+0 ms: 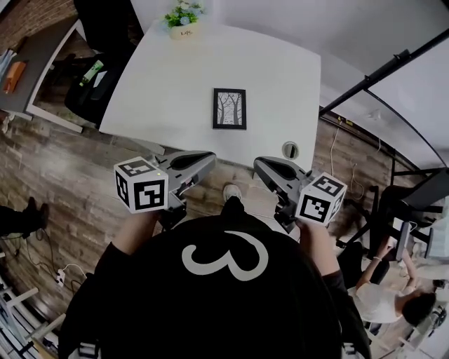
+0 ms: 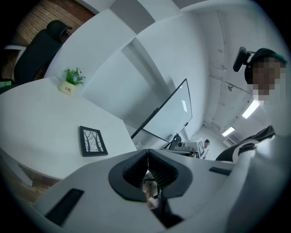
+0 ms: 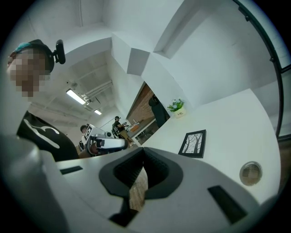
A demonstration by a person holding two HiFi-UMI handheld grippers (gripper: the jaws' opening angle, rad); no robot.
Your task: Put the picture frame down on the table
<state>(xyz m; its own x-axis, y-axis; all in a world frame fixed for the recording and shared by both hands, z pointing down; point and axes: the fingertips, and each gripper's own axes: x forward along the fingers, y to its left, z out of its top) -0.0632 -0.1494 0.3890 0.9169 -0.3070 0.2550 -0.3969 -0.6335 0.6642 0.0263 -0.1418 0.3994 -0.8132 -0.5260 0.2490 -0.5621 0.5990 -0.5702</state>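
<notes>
A black picture frame (image 1: pixel 229 109) with a tree print lies flat on the white table (image 1: pixel 168 84), near its front edge. The same picture frame (image 2: pixel 92 140) lies left of centre in the left gripper view, and the picture frame (image 3: pixel 193 143) shows to the right in the right gripper view. My left gripper (image 1: pixel 208 160) is pulled back off the table, over the floor near my body, jaws shut and empty. My right gripper (image 1: pixel 261 166) is likewise shut and empty, level with the left one. Both are well short of the frame.
A small potted plant (image 1: pixel 184 18) stands at the table's far edge. A round cable port (image 1: pixel 290 149) sits in the table's front right corner. A black office chair (image 1: pixel 98 77) stands left of the table. Wood floor (image 1: pixel 63 175) lies below; people sit at lower right.
</notes>
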